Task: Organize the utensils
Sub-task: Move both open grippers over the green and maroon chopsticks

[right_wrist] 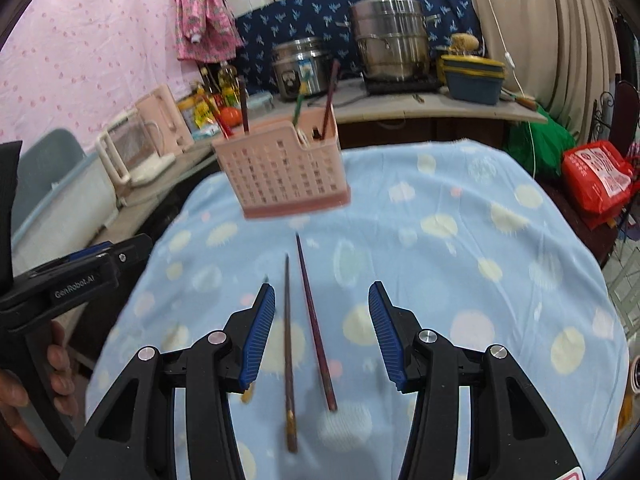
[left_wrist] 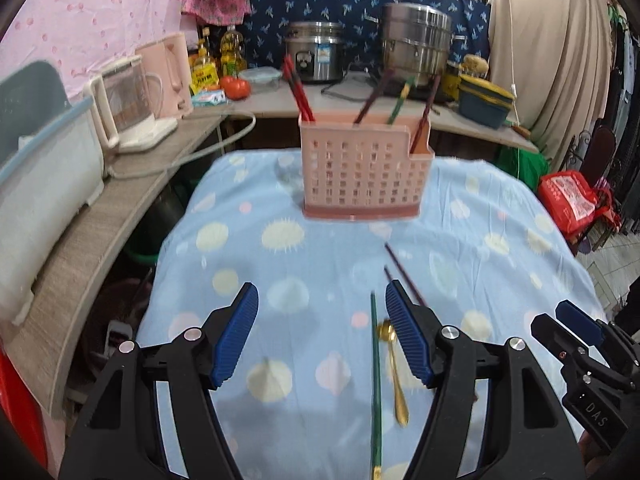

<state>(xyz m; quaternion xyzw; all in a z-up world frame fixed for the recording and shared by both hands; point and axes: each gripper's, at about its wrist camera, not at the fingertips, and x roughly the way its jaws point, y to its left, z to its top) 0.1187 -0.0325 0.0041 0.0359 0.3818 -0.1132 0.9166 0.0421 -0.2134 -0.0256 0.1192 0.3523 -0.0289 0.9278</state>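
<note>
A pink slotted utensil holder (left_wrist: 360,172) stands at the far side of the blue dotted tablecloth (left_wrist: 280,272), with several chopsticks upright in it; it also shows in the right wrist view (right_wrist: 284,168). My left gripper (left_wrist: 322,300) is open and empty above the cloth. A green chopstick (left_wrist: 375,384) and a gold spoon (left_wrist: 394,364) lie between its fingers near the right one. My right gripper (right_wrist: 322,300) is open and empty, with two dark red chopsticks (right_wrist: 316,332) lying on the cloth between its fingers. The right gripper shows at the edge of the left wrist view (left_wrist: 576,332).
A wooden counter on the left holds a white bin (left_wrist: 44,184), a kettle (left_wrist: 128,100) and a pink jug (left_wrist: 168,72). The back counter holds a rice cooker (left_wrist: 316,52), a steel pot (left_wrist: 416,44), oil bottles and a tomato (left_wrist: 235,87). A red bag (left_wrist: 568,200) sits right.
</note>
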